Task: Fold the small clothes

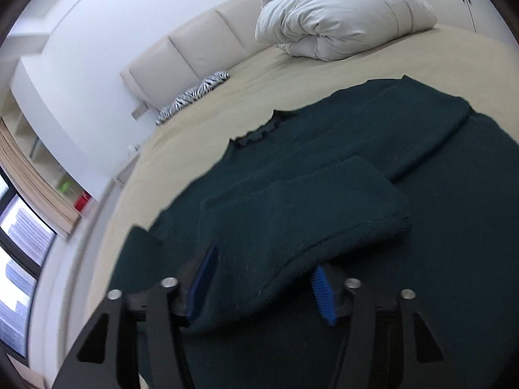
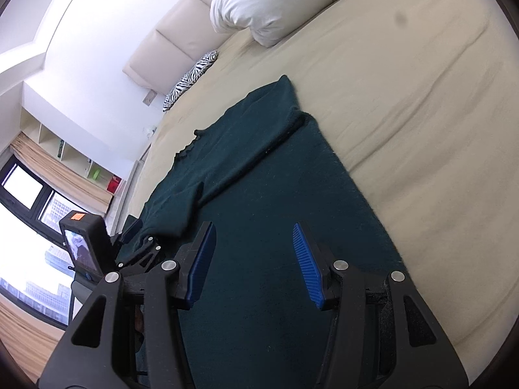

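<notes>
Quick count of what's around: one dark green sweater on one bed, with two sleeves folded across its front in the left wrist view. One bunched-up white duvet, one zebra-print pillow by the one padded headboard. Two grippers: the left gripper and the right gripper, each with two blue pads. Over by the window, one red box and one green thing.

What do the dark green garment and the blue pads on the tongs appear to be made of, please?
The dark green garment looks like a soft knit, perhaps wool: matte, with fuzzy edges and lint specks. The blue pads look like ribbed rubber or plastic, given their fine parallel grooves and slight sheen; which one is unclear.
</notes>
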### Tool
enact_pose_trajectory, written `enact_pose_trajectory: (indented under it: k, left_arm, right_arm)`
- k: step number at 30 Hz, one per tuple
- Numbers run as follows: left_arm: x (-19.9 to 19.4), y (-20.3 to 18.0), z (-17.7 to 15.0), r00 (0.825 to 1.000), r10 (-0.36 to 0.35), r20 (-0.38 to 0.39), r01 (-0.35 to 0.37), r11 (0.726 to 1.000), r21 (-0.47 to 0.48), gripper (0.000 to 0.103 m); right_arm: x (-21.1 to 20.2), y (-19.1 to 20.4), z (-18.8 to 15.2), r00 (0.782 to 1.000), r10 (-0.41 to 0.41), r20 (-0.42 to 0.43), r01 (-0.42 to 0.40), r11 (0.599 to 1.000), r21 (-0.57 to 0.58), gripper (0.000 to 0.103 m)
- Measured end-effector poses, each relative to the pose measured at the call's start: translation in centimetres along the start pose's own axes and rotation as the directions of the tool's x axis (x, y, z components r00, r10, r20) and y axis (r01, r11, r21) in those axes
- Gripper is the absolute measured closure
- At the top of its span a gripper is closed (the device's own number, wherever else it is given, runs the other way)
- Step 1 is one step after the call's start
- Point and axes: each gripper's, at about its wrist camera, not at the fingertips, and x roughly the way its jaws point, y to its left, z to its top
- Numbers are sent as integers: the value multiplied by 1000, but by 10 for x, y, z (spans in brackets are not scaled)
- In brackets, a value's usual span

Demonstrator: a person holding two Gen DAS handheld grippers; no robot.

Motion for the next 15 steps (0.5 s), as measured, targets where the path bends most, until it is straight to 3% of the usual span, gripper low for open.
enact_pose_trajectory:
  k: [3, 5, 7, 11, 13, 15]
  left_arm:
    - [-11, 7, -19, 999, -42, -26, 41, 998, -52, 34]
    - [-20, 16, -33, 997, -76, -31, 72, 992, -104, 33]
    - [-26, 31, -47, 994, -105, -32, 98, 980, -174, 32]
    - [-27, 76, -71, 988, -150, -21, 132, 918, -374, 32]
    - [-22, 100, -81, 986, -167, -14, 142, 875, -463, 32]
    - [-18, 113, -91, 986, -164, -28, 129, 857, -499, 32]
  right_arm:
    - [21, 18, 11, 999, 1, -46, -3, 999, -41, 55]
    - [37, 34, 20, 997, 16, -71, -21, 998, -66, 39]
    - [55, 52, 29, 993, 49, -104, -57, 995, -83, 35]
    - [113, 89, 39, 968, 118, -222, -144, 984, -108, 31]
    - [144, 96, 37, 952, 96, -291, -130, 986, -101, 31]
    - [175, 96, 33, 929, 68, -363, -98, 993, -66, 35]
